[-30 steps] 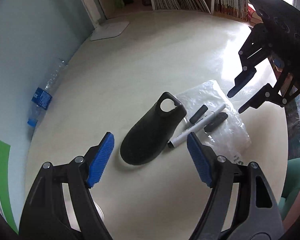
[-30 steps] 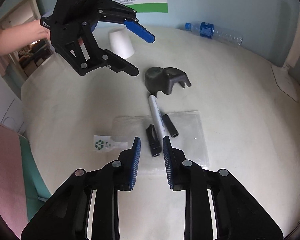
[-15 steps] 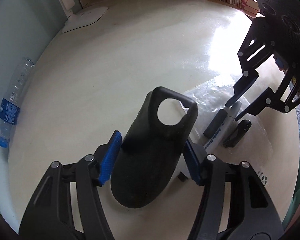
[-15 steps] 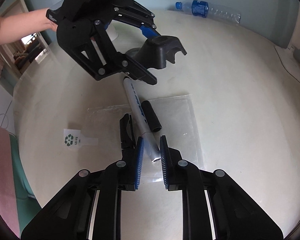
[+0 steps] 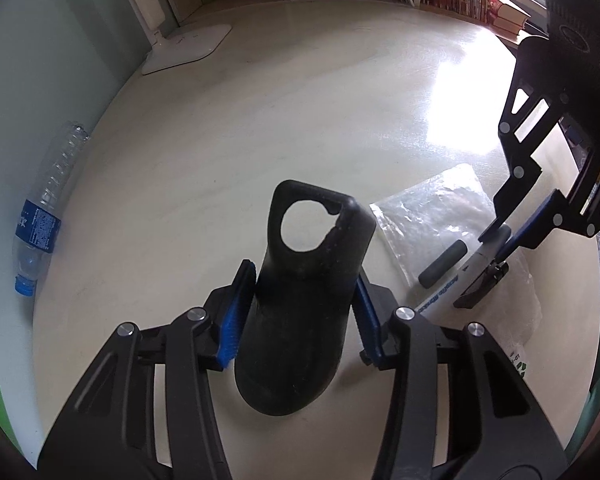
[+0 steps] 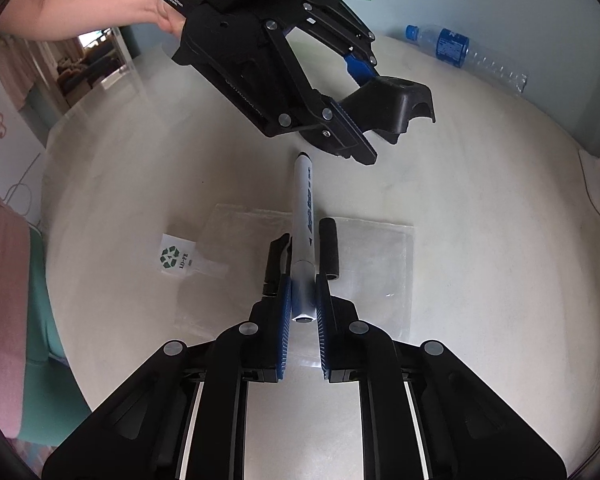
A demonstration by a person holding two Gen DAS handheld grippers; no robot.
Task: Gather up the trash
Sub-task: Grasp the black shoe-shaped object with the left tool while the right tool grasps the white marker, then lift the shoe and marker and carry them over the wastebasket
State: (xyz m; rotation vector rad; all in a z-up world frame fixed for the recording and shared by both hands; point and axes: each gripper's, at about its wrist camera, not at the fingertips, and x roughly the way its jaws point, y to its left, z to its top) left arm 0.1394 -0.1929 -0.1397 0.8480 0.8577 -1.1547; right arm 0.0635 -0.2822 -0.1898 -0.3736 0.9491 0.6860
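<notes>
Now your left gripper [image 5: 300,312] has just been closing, and its blue pads [image 5: 236,320] press both sides of the black plastic piece [image 5: 300,304], whose holed end sticks out past the fingertips. Your right gripper [image 6: 302,300] has also been narrowing; its jaws are almost together, pinching the grey end of the white marker [image 6: 304,216], which runs straight ahead across the clear plastic bag [image 6: 380,264]. Just right of those jaws lies the black cap [image 6: 329,254], just left a black clip [image 6: 277,260]. Far beyond, a water bottle [image 6: 460,54] lies on the table [image 6: 480,200].
</notes>
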